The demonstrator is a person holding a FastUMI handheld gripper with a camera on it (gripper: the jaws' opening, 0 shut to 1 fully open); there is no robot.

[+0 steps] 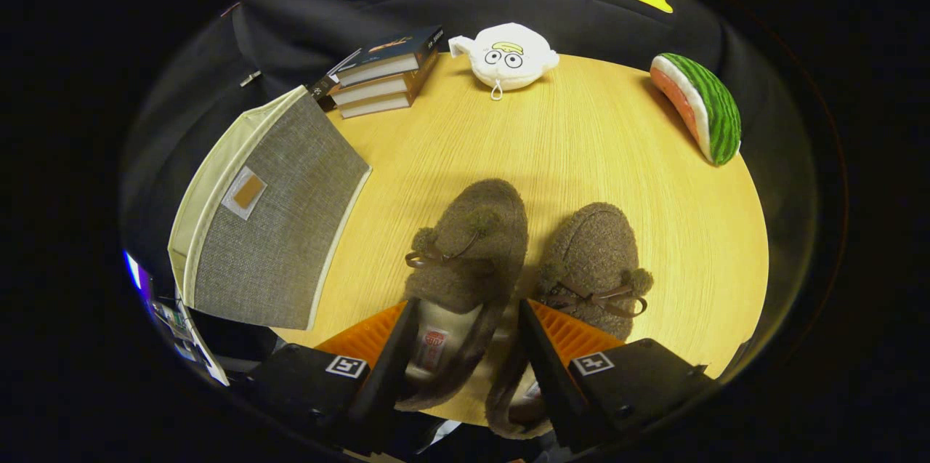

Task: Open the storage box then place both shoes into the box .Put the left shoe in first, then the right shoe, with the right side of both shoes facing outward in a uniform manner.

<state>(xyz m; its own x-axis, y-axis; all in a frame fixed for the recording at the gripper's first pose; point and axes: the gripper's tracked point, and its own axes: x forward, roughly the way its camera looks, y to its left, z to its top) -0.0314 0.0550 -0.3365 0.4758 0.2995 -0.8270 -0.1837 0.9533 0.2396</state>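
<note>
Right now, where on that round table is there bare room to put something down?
Bare table lies between the plush toy, the watermelon slice and the two slippers. It is crowded near the storage box and books, and where the open fingers straddle the left slipper.

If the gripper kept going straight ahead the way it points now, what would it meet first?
Most likely the left slipper: the open gripper already has its heel between the fingers. Past its toe lies bare table, then the white plush toy, though depth is hard to judge.
</note>
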